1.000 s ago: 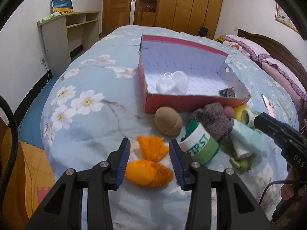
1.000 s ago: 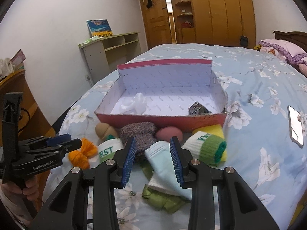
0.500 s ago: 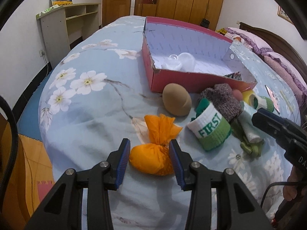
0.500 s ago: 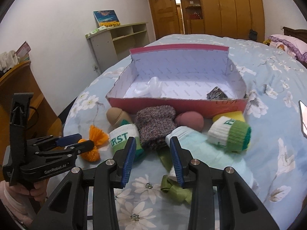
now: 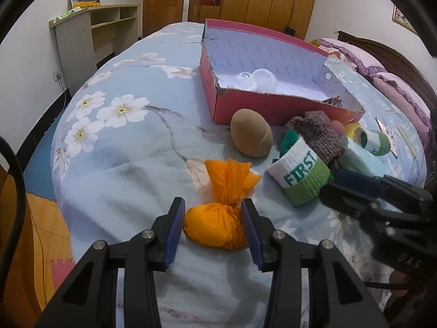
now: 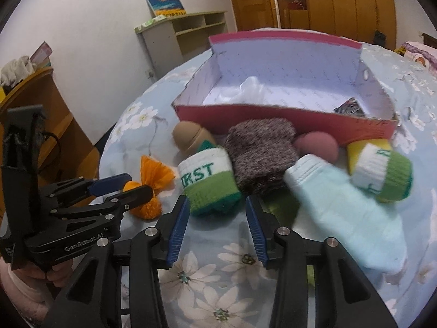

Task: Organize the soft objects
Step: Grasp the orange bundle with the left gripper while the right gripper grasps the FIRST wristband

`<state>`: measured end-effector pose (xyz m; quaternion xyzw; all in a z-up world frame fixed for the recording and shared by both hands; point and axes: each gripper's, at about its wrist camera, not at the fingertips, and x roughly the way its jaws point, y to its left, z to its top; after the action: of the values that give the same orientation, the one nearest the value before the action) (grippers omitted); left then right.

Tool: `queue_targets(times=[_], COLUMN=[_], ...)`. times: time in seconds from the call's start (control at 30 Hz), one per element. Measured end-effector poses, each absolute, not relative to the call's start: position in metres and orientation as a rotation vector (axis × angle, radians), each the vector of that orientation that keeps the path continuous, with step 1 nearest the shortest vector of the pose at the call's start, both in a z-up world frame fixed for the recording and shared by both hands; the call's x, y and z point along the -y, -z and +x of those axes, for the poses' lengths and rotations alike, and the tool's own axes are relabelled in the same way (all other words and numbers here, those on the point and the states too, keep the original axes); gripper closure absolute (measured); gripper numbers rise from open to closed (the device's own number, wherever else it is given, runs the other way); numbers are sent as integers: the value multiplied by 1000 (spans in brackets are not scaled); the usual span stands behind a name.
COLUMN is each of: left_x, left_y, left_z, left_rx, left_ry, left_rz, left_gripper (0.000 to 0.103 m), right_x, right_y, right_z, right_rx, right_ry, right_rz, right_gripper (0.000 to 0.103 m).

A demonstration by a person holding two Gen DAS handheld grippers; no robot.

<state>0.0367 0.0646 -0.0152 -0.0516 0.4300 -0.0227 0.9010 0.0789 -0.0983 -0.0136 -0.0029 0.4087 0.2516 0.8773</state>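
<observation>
The left hand-held gripper (image 5: 213,227) sits low over the bed with its blue ribbed pads spread to either side of the round orange mesh pouch (image 5: 215,227); the jaws stand apart and whether the pads touch the netting is hard to tell. The pouch is a crinkled net bag, bulbous at the bottom and tied into a flared ruffle on top, lying on the pale blue quilt printed with white blossoms (image 5: 114,136).

The right hand-held gripper (image 6: 217,227) is also spread wide and grasps nothing; just ahead of its pads lies the rolled knit sock with a white band lettered "FIRST" and a green cuff (image 6: 209,183). Beside that sock sit a nubbly grey-brown knitted sock (image 6: 260,155), a smooth light blue ribbed sock (image 6: 341,205) that looks blurred, and a second white-and-green rolled sock (image 6: 382,175) resting against a yellow sponge block (image 6: 366,147). A tan egg-shaped foam sponge (image 5: 251,136) and a dusty pink rounded sponge (image 6: 316,146) lie close to the front wall of the shallow red cardboard box with white lining (image 5: 273,106). Inside the box are a crumpled clear plastic bag (image 5: 254,78) and a small dark patterned item (image 6: 349,108).
</observation>
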Motion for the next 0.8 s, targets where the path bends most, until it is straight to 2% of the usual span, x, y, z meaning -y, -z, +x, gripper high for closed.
queue_targets(times=[0.6, 0.8], left_x=[-68, -64], left_y=[18, 17], left_z=[26, 22], left_rx=[-877, -873], left_ry=[88, 87], left_rz=[-131, -113], left_gripper=[58, 58], right_x=[81, 86], right_y=[33, 30], right_z=[96, 92], right_rx=[-886, -860], right_ry=[-510, -516], right_rz=[-13, 6], right_gripper=[59, 77])
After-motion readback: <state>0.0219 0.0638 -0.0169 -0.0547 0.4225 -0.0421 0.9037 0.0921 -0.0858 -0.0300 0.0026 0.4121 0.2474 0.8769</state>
